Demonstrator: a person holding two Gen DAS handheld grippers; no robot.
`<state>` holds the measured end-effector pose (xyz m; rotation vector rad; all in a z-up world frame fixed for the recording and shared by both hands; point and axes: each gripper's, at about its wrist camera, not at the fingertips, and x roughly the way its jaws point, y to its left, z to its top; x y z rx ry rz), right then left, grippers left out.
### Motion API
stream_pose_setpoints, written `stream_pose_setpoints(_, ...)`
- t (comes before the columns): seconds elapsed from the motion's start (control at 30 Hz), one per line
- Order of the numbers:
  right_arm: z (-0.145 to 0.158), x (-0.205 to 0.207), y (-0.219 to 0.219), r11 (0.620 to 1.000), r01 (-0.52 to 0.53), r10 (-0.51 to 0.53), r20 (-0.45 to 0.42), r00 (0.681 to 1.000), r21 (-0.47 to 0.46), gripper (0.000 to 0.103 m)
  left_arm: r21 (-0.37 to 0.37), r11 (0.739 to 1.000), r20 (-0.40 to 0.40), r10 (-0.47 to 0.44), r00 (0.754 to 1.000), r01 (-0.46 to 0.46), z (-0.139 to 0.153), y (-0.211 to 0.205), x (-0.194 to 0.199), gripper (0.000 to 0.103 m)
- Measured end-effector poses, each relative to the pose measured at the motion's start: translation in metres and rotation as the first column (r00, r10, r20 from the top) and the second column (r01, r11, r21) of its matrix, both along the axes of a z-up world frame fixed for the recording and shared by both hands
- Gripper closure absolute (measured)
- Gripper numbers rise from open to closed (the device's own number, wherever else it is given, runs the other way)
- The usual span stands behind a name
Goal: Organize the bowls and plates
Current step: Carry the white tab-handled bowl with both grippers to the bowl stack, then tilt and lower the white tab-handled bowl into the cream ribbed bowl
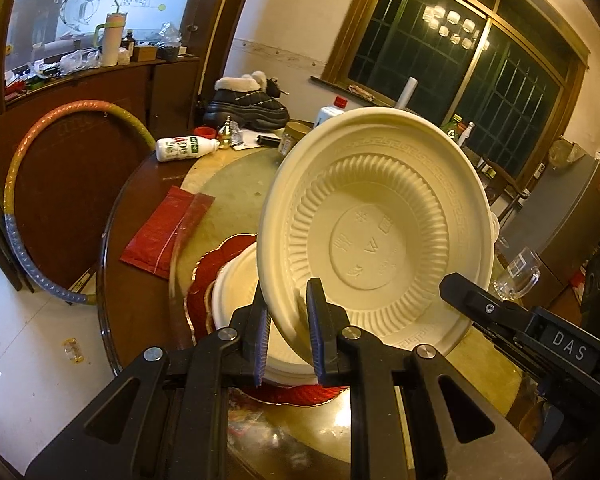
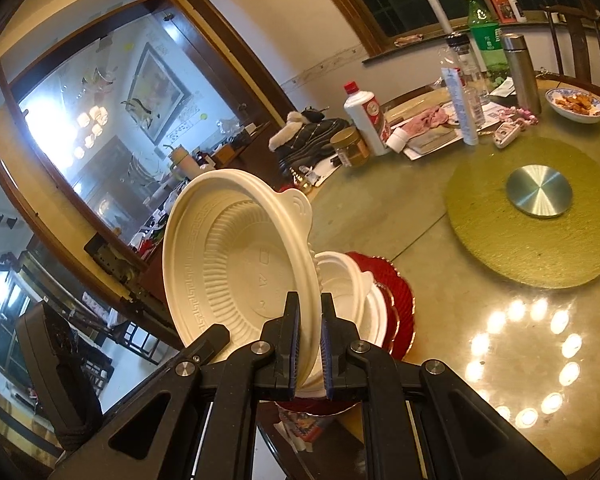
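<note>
A cream plastic bowl point(image 1: 380, 224) is held tilted on edge above the table; its ribbed underside faces both cameras. My left gripper point(image 1: 287, 336) is shut on its rim at one side. My right gripper point(image 2: 310, 350) is shut on the rim of the same bowl point(image 2: 236, 264) at the other side, and it shows in the left wrist view point(image 1: 484, 304). Below the bowl a stack of white bowls point(image 1: 236, 292) sits on a red scalloped plate point(image 1: 216, 264); the stack point(image 2: 348, 284) and the plate point(image 2: 400, 300) also show in the right wrist view.
A round table carries a glass turntable point(image 2: 532, 240) with a metal hub point(image 2: 539, 190). At the back stand bottles point(image 2: 368, 116), a jar point(image 2: 350, 146), a steel flask point(image 2: 522, 72), a dish of food point(image 2: 576, 104) and a black boot point(image 1: 248, 108). A red envelope point(image 1: 164, 232) and a wine glass point(image 1: 516, 276) lie near.
</note>
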<state>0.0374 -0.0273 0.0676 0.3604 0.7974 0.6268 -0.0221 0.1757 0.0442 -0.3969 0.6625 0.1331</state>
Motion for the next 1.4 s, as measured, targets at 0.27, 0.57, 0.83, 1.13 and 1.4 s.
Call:
stream_pose_setpoints(0.27, -0.008, -0.002, 0.018, 1.0, -0.023, 0.022, -0.019, 1.0, -0.017, 0.094, 0.001, 1.0, -0.03, 0.027, 0.999, -0.027, -0.009, 0.011, -0.002, 0.087)
stream_pose_setpoints(0.57, -0.014, -0.002, 0.03, 0.999, -0.029, 0.028, -0.035, 0.999, -0.044, 0.094, -0.003, 1.0, -0.05, 0.031, 0.998, -0.031, -0.016, 0.016, -0.003, 0.087)
stream_pose_setpoints(0.83, -0.014, -0.003, 0.037, 0.997, -0.033, 0.031, -0.039, 0.999, -0.062, 0.094, -0.005, 1.0, -0.06, 0.03, 0.998, -0.03, -0.019, 0.02, -0.004, 0.087)
stream_pose_setpoints(1.13, -0.017, -0.002, 0.041, 0.997, -0.039, 0.035, -0.056, 0.998, -0.068, 0.094, -0.007, 1.0, -0.082, 0.013, 0.997, -0.014, -0.021, 0.025, -0.002, 0.086)
stream_pose_setpoints(1.4, -0.021, -0.003, 0.038, 0.997, -0.052, 0.048, -0.083, 0.995, -0.048, 0.095, -0.002, 1.0, -0.098, 0.005, 0.995, -0.006, -0.025, 0.025, -0.003, 0.086)
